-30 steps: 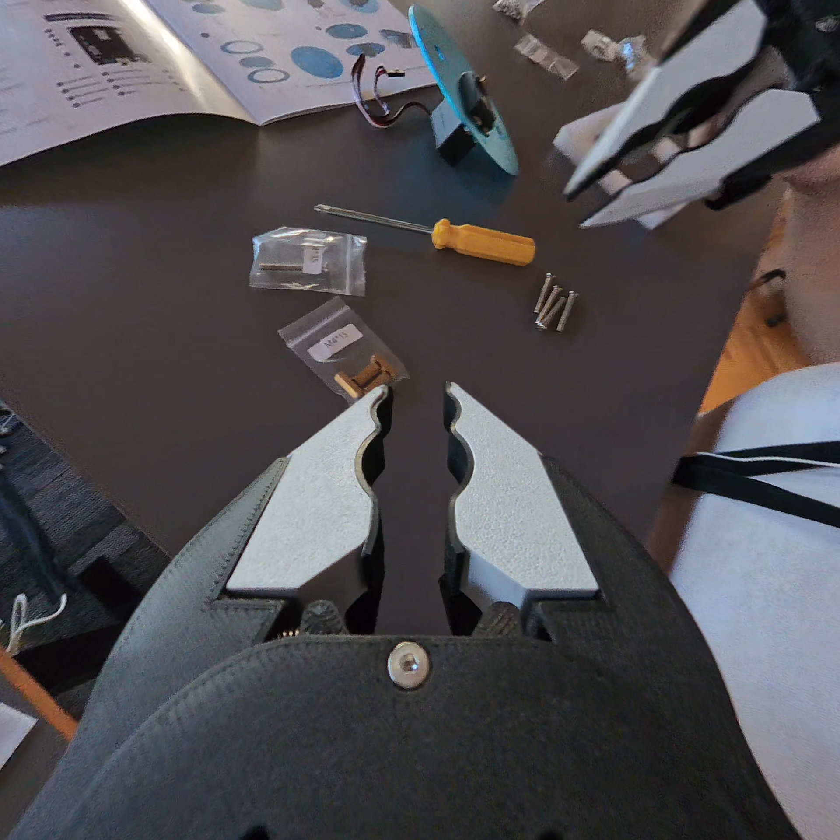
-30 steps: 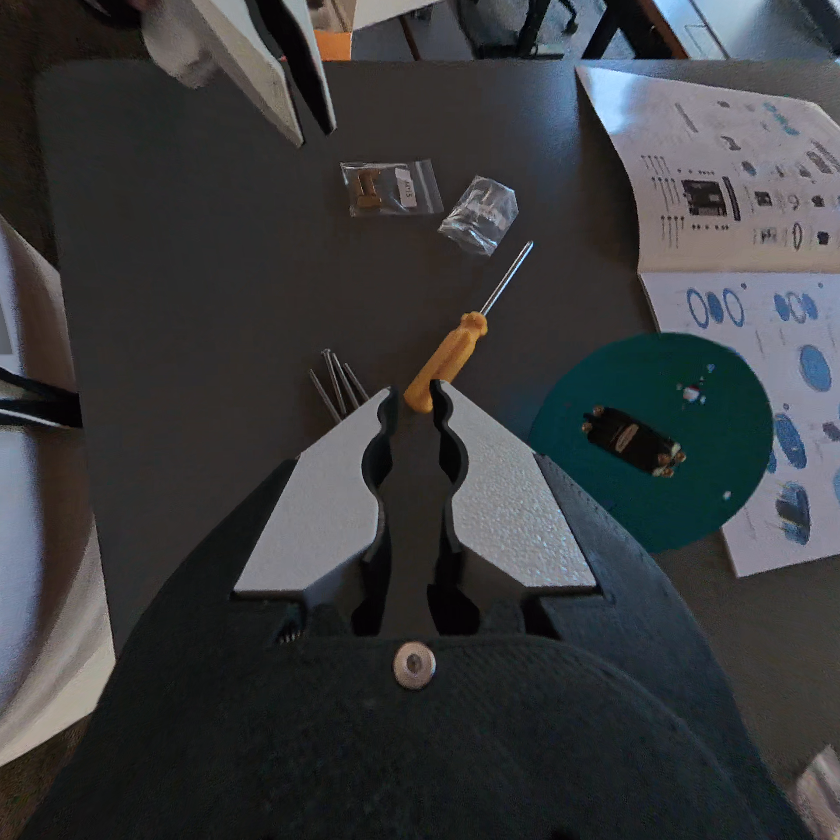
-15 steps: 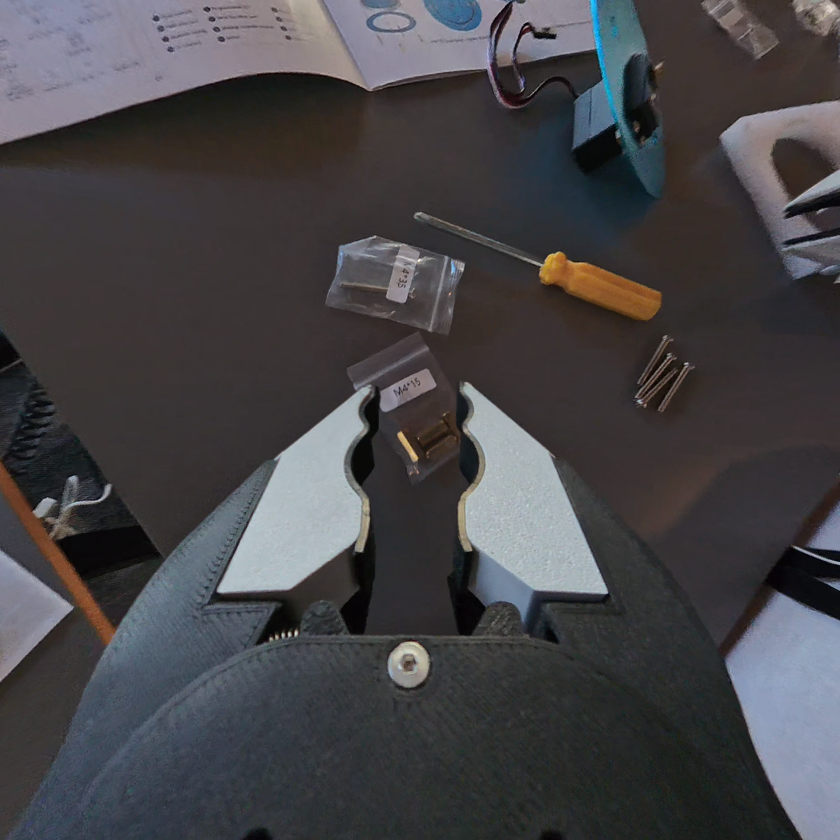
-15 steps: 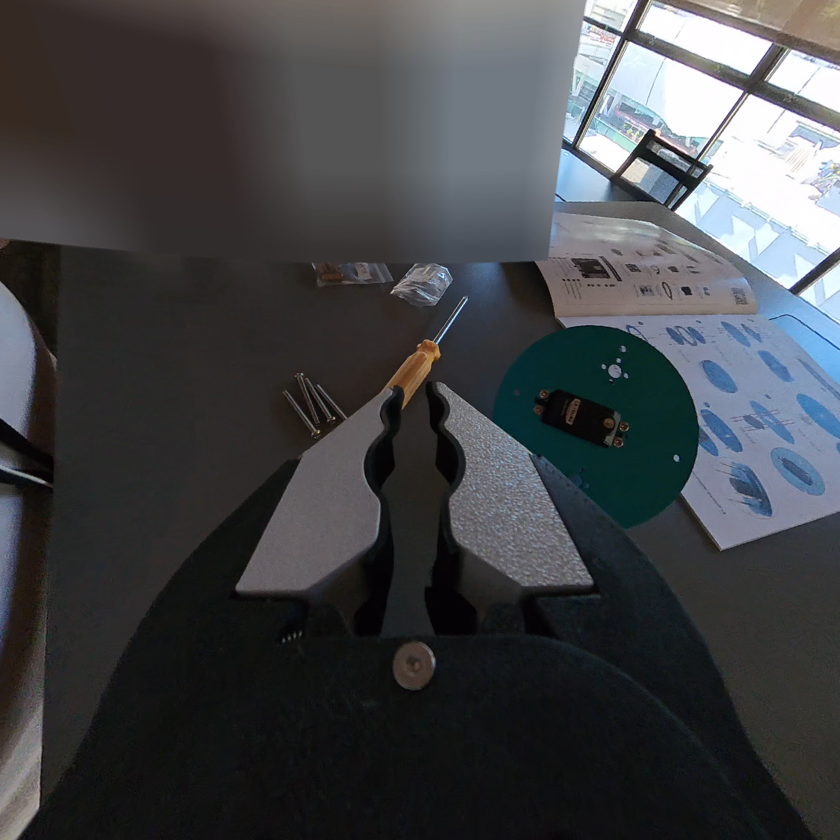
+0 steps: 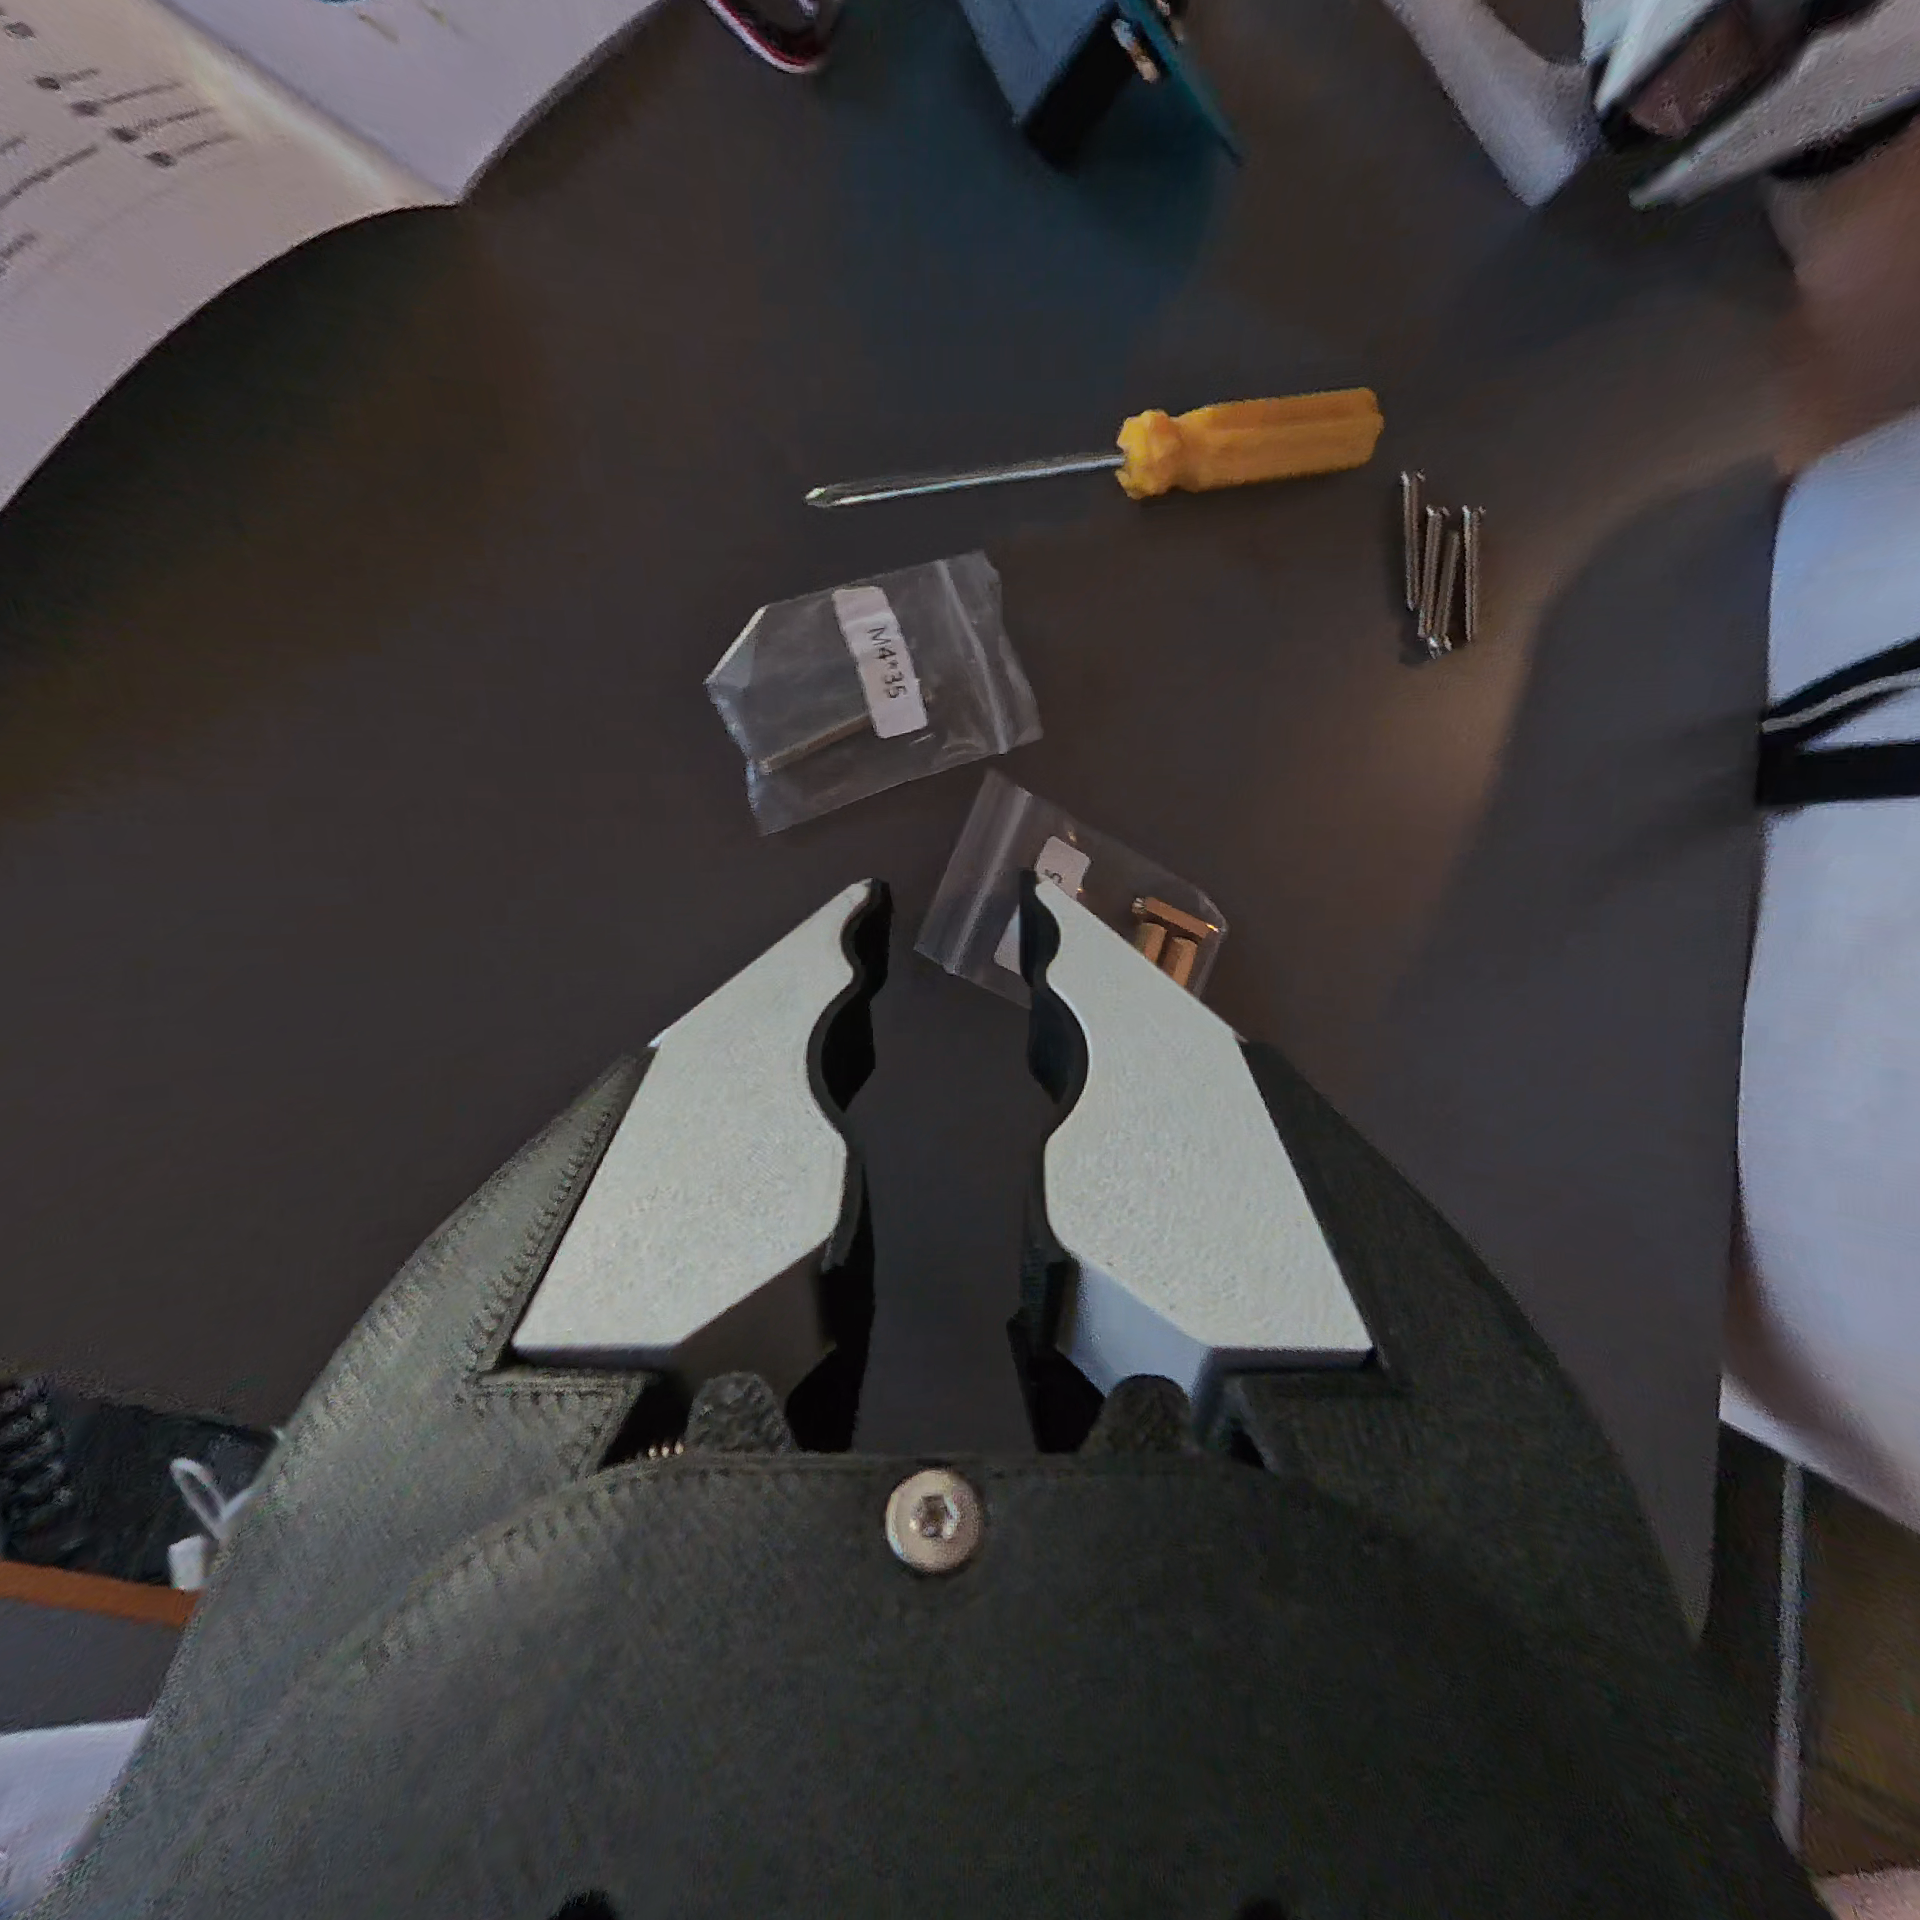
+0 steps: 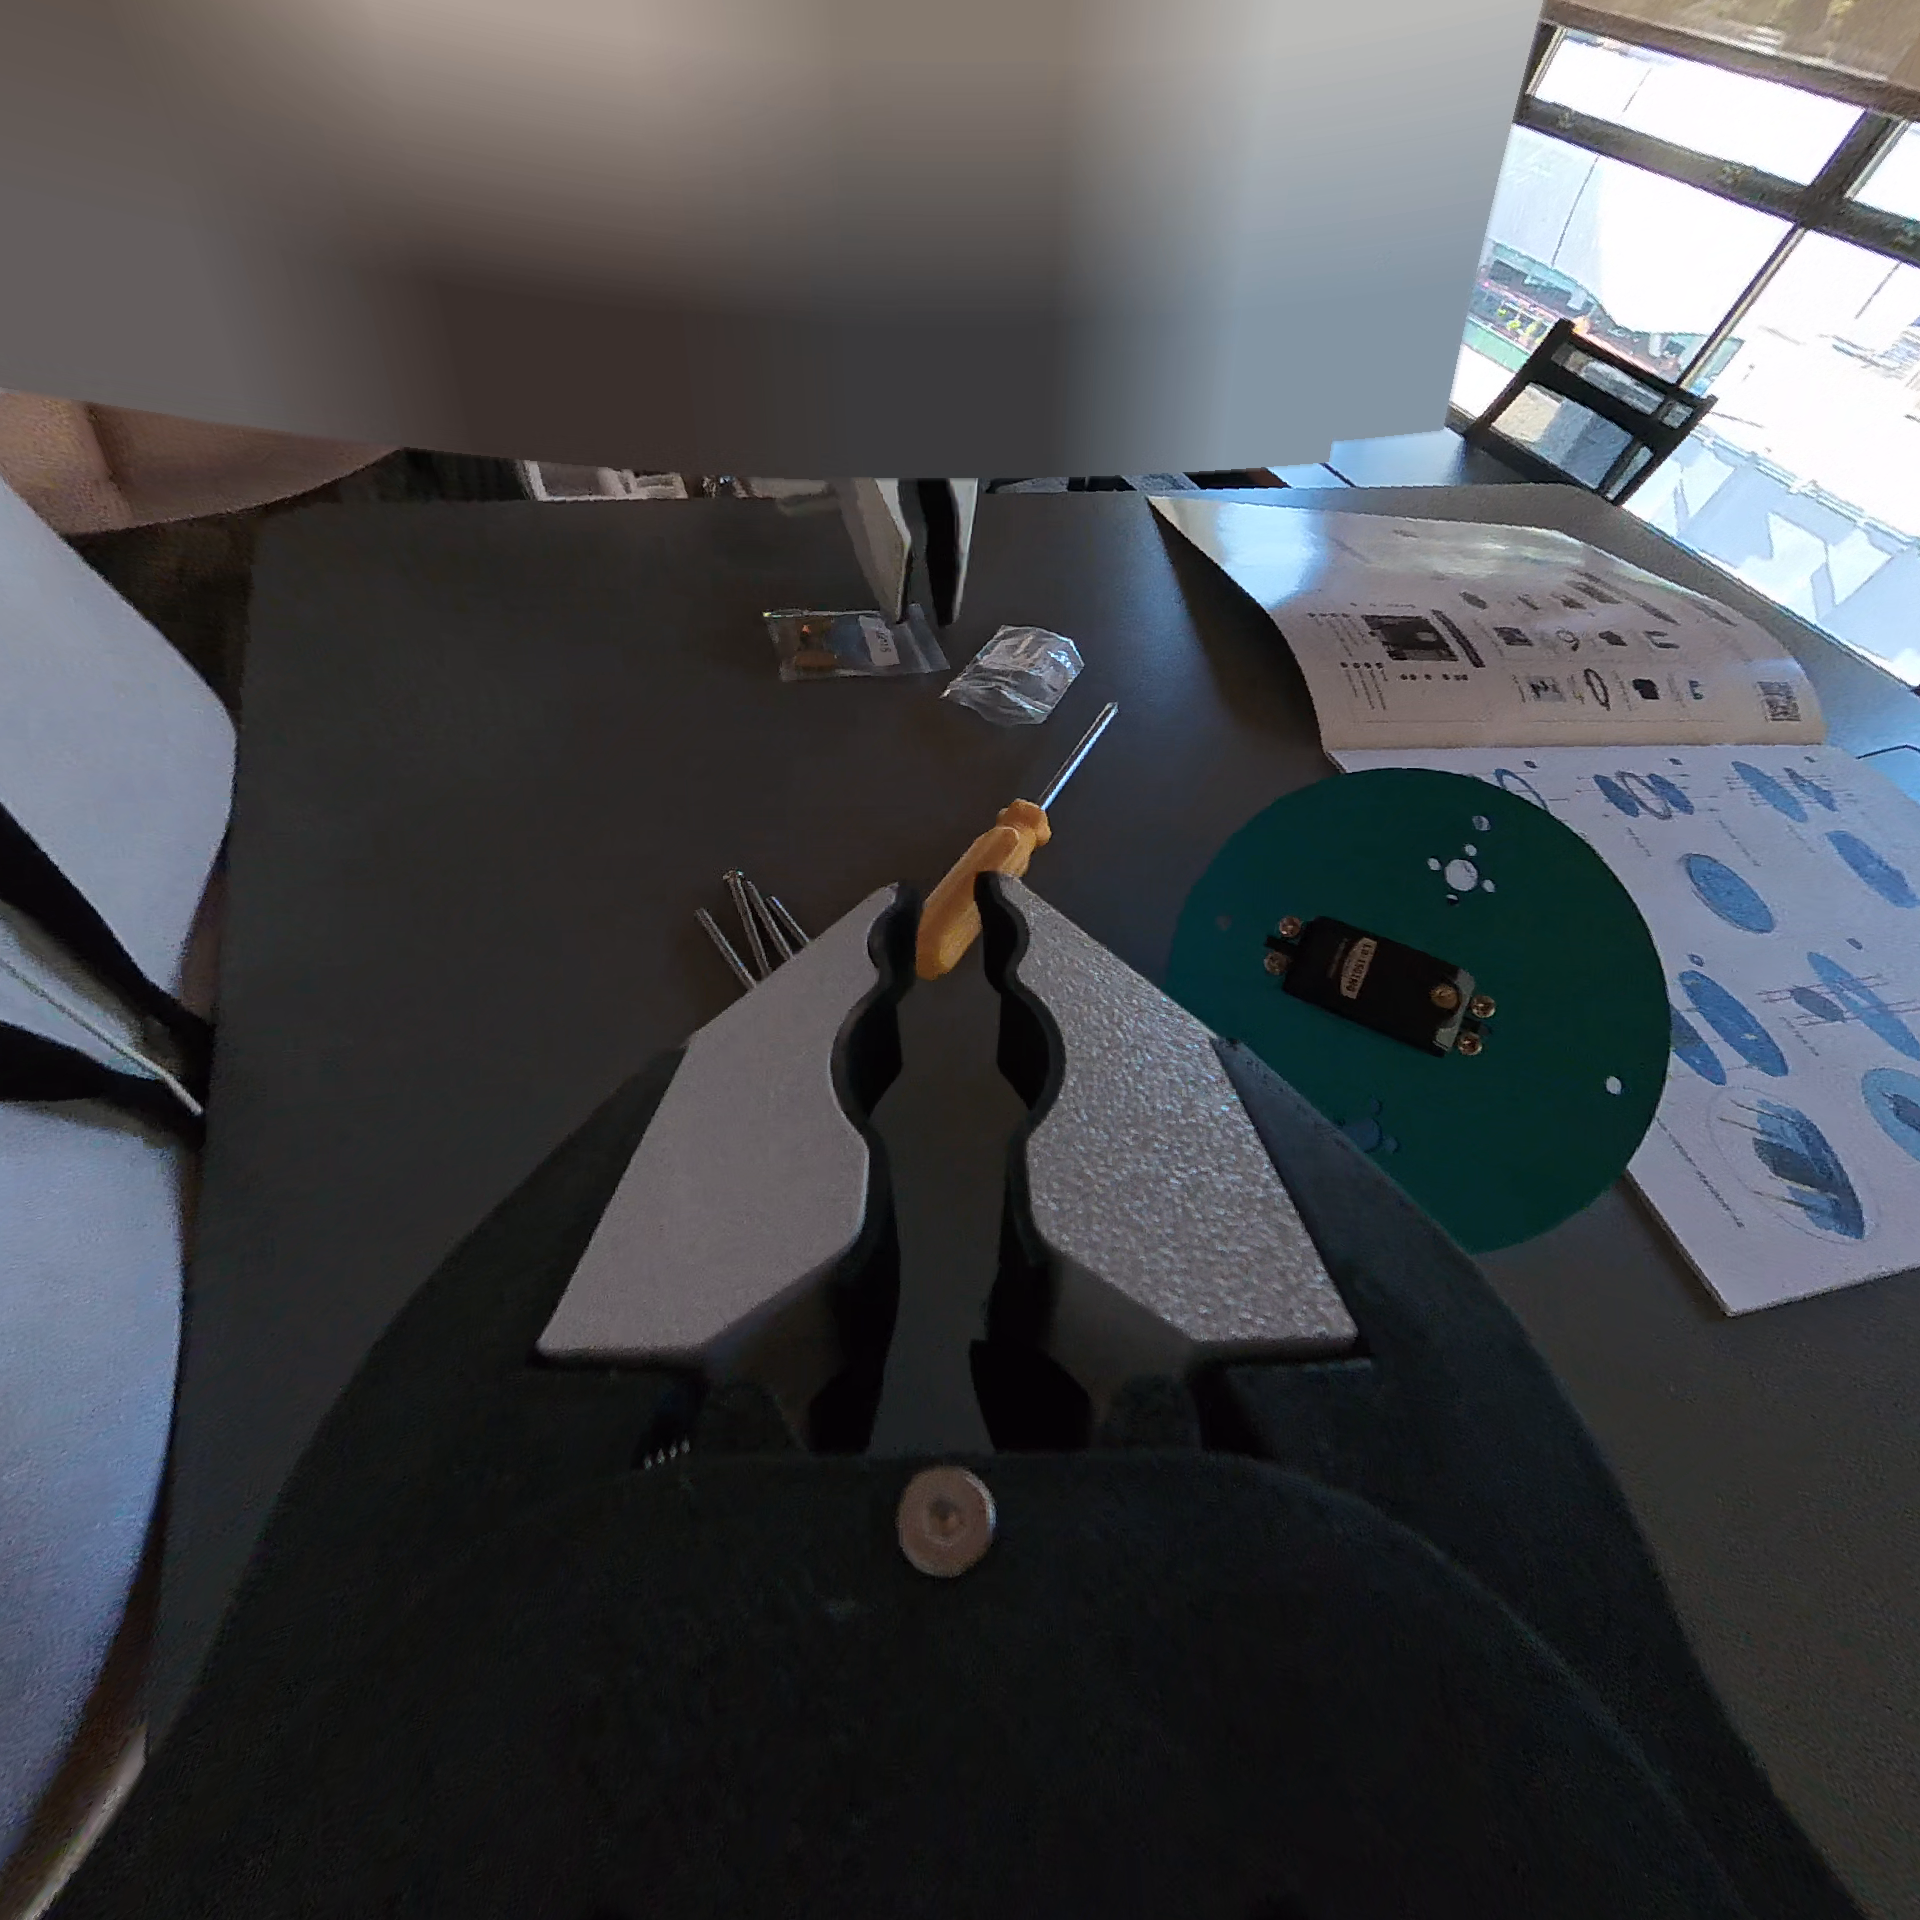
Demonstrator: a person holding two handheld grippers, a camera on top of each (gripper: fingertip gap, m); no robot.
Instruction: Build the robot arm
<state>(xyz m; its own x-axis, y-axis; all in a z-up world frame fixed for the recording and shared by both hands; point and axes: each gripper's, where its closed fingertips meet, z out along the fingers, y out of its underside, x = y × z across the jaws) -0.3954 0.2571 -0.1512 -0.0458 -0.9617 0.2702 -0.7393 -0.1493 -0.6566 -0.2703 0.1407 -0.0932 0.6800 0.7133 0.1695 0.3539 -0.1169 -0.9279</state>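
Note:
My left gripper (image 5: pixel 954 902) is open and low over the dark table (image 5: pixel 416 727). Its right finger (image 5: pixel 1132 1091) covers part of a small clear bag of brass parts (image 5: pixel 1081 894). A second clear bag with a long screw (image 5: pixel 878 691) lies just beyond. My right gripper (image 6: pixel 945 906) is open, and the end of the yellow screwdriver handle (image 6: pixel 971 899) shows between its tips. I cannot tell whether they touch it. The left gripper (image 6: pixel 916 561) also shows far off in the right wrist view, over the brass-parts bag (image 6: pixel 852 646).
Several loose long screws (image 5: pixel 1439 566) lie next to the screwdriver (image 5: pixel 1247 442). A green disc with a black servo (image 6: pixel 1558 914) rests partly on an open booklet (image 6: pixel 1558 644). A person's white clothing (image 5: pixel 1849 935) is at the table edge. A chair (image 6: pixel 1579 405) stands by the windows. The tips of one gripper are about 20 cm away from the tips of the other.
My left gripper has swung left, so the brass-parts bag went from between its fingers to under the right finger. My right gripper has moved forward a little along the screwdriver handle.

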